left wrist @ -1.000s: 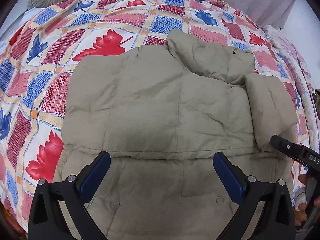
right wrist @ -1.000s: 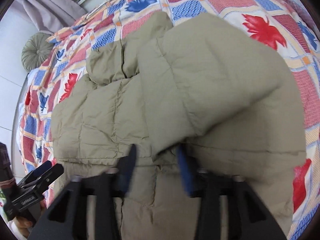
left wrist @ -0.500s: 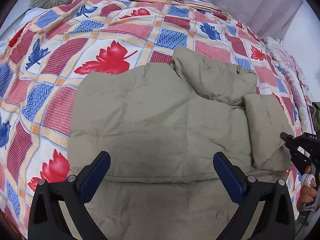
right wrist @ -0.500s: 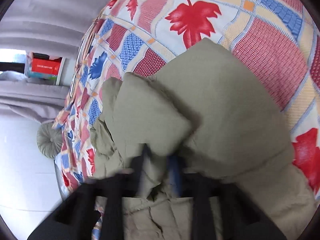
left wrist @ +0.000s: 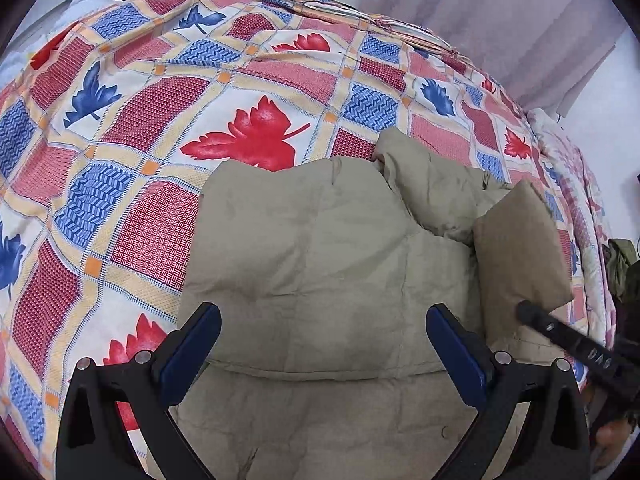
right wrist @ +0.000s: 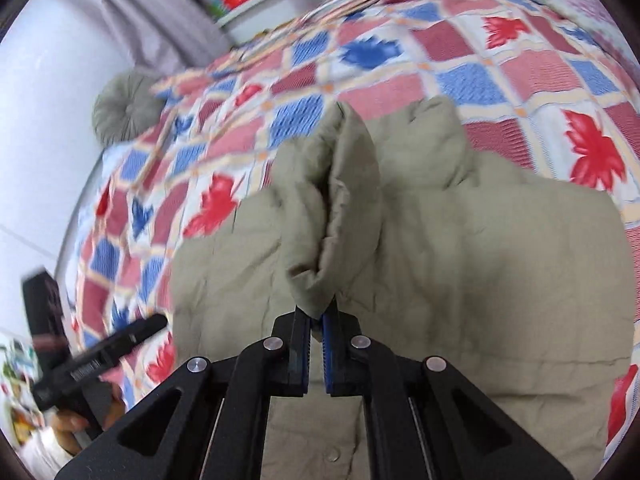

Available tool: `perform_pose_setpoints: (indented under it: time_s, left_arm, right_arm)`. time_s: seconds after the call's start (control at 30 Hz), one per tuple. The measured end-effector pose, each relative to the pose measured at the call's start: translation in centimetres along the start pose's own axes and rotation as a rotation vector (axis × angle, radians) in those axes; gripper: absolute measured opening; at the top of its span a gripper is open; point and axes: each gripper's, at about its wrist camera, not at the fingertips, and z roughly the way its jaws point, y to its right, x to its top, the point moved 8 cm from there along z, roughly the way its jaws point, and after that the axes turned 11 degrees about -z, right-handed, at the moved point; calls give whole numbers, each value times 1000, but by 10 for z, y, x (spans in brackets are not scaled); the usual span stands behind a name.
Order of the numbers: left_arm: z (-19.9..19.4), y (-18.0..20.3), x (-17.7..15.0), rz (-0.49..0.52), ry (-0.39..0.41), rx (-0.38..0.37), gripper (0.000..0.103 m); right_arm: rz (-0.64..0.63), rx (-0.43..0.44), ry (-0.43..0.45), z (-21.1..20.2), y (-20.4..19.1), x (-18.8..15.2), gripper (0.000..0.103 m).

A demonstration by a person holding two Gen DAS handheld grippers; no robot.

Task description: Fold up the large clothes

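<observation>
The puffy khaki jacket (left wrist: 320,264) lies spread on the bed (left wrist: 160,92), barely folded: one sleeve (right wrist: 340,208) is getting lifted, the rest is left to do. The right tool (right wrist: 316,332) has clamped onto that sleeve's cuff; a second ago its jaws stood apart. The left tool (left wrist: 320,344) hovers wide, holding nothing.

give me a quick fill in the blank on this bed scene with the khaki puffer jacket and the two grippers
1. The right gripper is shut on a raised fold of the khaki puffer jacket's ____.
2. The left gripper hovers over the khaki puffer jacket with its jaws ____.
3. The patchwork bedspread shows red and blue ____.

Missing words: sleeve; open; leaves
</observation>
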Motion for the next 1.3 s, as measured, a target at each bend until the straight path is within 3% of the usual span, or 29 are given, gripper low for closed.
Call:
perform_pose_setpoints:
  time_s: [0.13,0.3,0.4,0.43,0.47,0.5,0.7,0.77,0.87,0.9,1.0,1.17,1.3]
  left_arm:
    - [3,10,-3,-14,-37,-63,103]
    - [14,34,-12,19,-83,-116,103]
    - [26,50,-18,30,-116,-150,103]
    - [32,55,-19,31,-127,-152,100]
    - [40,60,-21,33,-139,-148,96]
    - [48,64,-23,38,-157,-139,91]
    - [88,86,-29,44,-207,-128,91]
    - [101,95,-28,35,-222,-125,79]
    - [121,105,-28,9,-267,-109,38]
    - [124,110,-28,-2,-282,-131,15]
    - [115,117,-24,-18,-248,-143,11]
    - [74,108,-17,56,-150,-123,11]
    - [71,84,-26,93,-167,-76,11]
  right_arm:
    - [-48,7,-116,30,-17,-33,5]
    - [-30,10,-207,41,-12,-65,8]
    - [17,5,-200,26,5,-75,35]
    - [49,-7,-184,15,17,-78,51]
    - [72,-14,-170,8,26,-80,55]
    - [101,-17,-156,-1,36,-83,55]
    - [331,-19,-103,-42,111,-109,55]
    - [398,-18,-79,-49,132,-116,56]
    - [491,-22,-31,-56,160,-121,56]
    - [517,-20,-17,-57,169,-121,55]
    - [572,-14,14,-57,189,-117,55]
    - [588,-45,35,-62,213,-100,56]
    - [563,-49,63,-71,225,-89,52]
